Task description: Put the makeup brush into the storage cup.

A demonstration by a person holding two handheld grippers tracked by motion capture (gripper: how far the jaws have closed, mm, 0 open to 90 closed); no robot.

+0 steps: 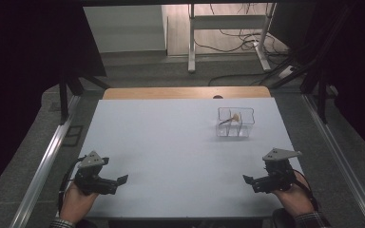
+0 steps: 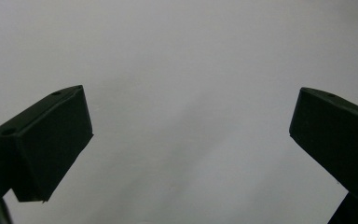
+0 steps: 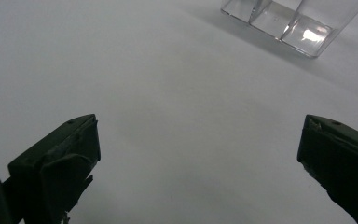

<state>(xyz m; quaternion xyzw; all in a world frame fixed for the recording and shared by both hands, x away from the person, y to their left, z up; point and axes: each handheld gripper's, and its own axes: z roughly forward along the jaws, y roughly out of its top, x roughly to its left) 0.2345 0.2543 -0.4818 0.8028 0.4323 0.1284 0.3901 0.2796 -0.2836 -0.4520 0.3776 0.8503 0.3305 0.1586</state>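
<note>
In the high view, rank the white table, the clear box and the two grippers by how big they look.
1. white table
2. left gripper and right gripper, which look about alike
3. clear box, slightly smaller, though it sits farther from the camera, so that is unsure

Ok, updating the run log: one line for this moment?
left claw open, empty | right claw open, empty | clear box far right, untouched

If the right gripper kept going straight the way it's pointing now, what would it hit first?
Probably the white table itself: the right gripper, jaws wide open, angles down at bare surface. The clear plastic container sits farther ahead and off to the side of its line, so it would likely be missed, though depth is unclear.
</note>
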